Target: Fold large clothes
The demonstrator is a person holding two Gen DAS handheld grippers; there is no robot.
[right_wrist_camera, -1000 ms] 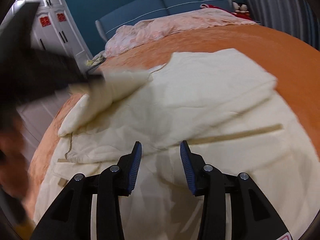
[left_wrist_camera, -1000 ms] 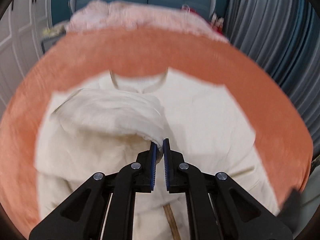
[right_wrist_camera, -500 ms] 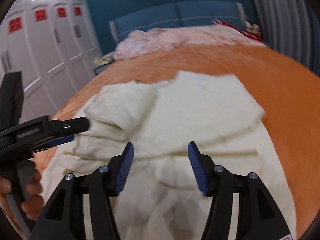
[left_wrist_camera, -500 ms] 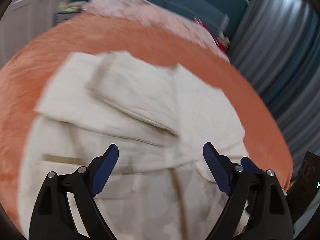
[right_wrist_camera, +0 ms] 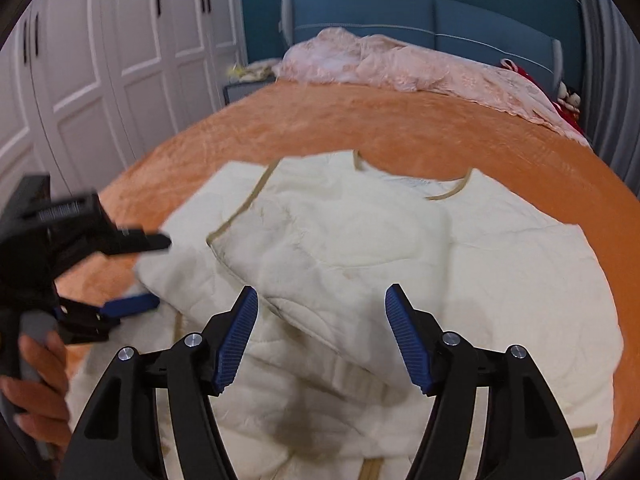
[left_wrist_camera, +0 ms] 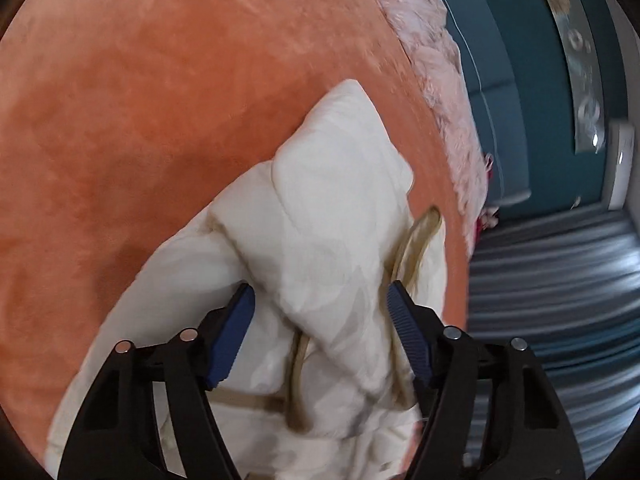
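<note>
Cream garment [right_wrist_camera: 360, 264] spread on orange bedspread [right_wrist_camera: 360, 128] — nothing holds it

Orange bedspread [right_wrist_camera: 400, 128] over bed. Crumpled pink quilt [right_wrist_camera: 400, 64] heaped at head end, against blue padded headboard [right_wrist_camera: 440, 16]. White panelled wardrobe [right_wrist_camera: 120, 40] at left. Grey striped curtain [left_wrist_camera: 560, 264] at right. Teal wall [right_wrist_camera: 260, 8] behind.

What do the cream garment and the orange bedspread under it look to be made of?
Cream garment: apparently padded, quilted fabric, matte, with puffy stitched panels and tan trim at its edges. Orange bedspread: seemingly plush fleece or velvet, a soft nap with faintly mottled sheen. Exact fibres cannot be told.
</note>
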